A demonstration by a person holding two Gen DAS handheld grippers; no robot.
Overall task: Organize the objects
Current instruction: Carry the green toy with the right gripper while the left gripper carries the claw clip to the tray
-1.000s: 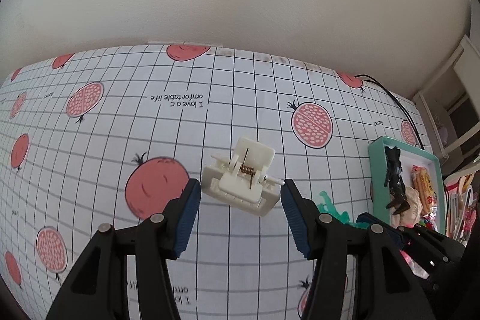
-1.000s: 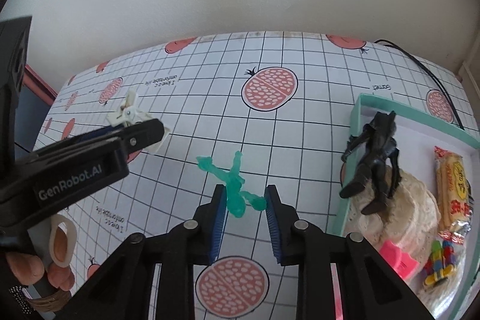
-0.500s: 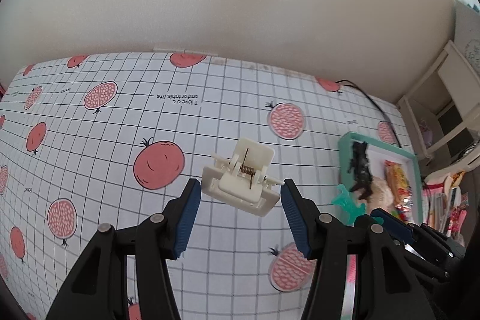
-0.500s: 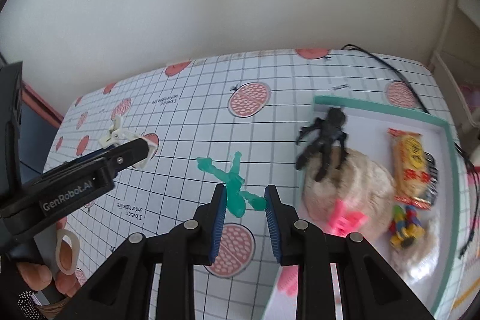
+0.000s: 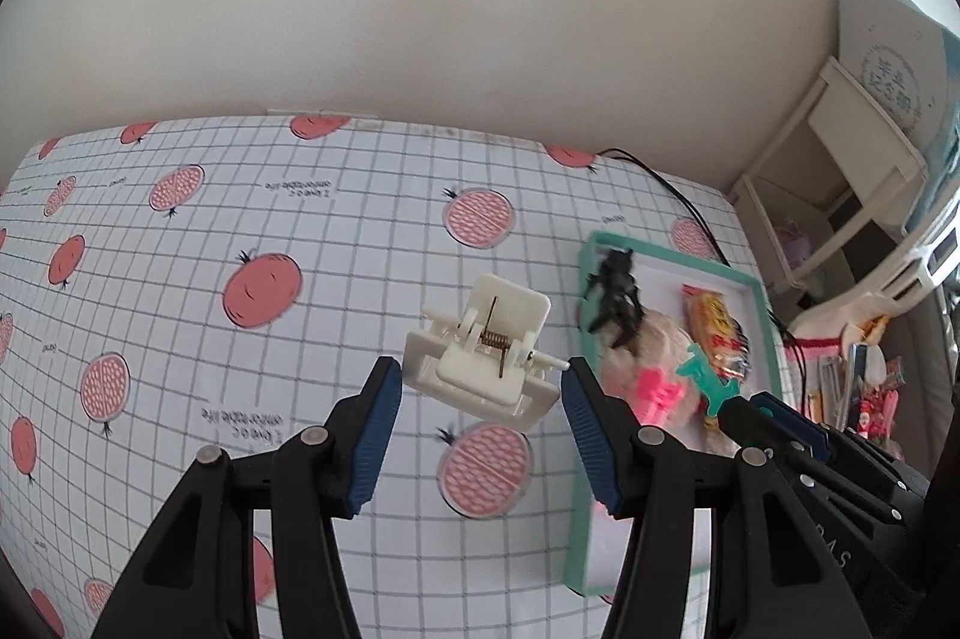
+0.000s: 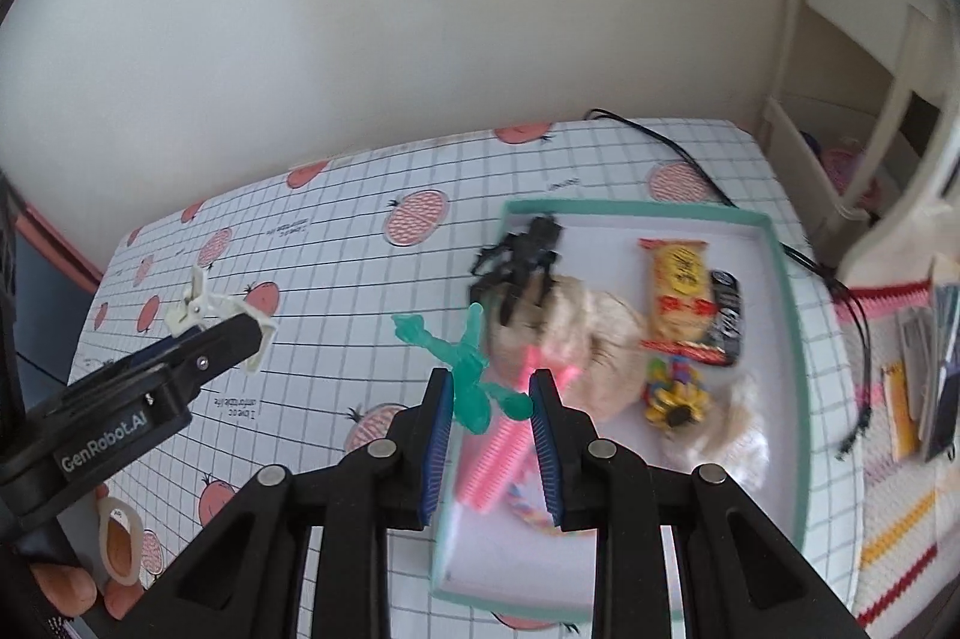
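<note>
Left tool [image 5: 478, 402] pinches white clip [image 5: 486, 354]; right tool [image 6: 489, 402] pinches green figure [image 6: 465, 369]

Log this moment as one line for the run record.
left gripper: shut on white clip | right gripper: shut on green figure, above teal tray edge | tray: not empty

Left wrist view: we look forward and down along the left gripper [image 5: 477, 399], raised over the tablecloth [image 5: 180, 339], wall at 12 o'clock, tray [image 5: 753, 288] at 3 o'clock.
Right wrist view: we look down from above the tray's [image 6: 786, 315] near left edge, closer to it; wall at 12 o'clock.
Shared: both see the tray, the tablecloth [image 6: 336, 291], and the other gripper: right gripper [image 5: 750, 414] at 4 o'clock, left gripper [image 6: 240, 339] at 9 o'clock.
</note>
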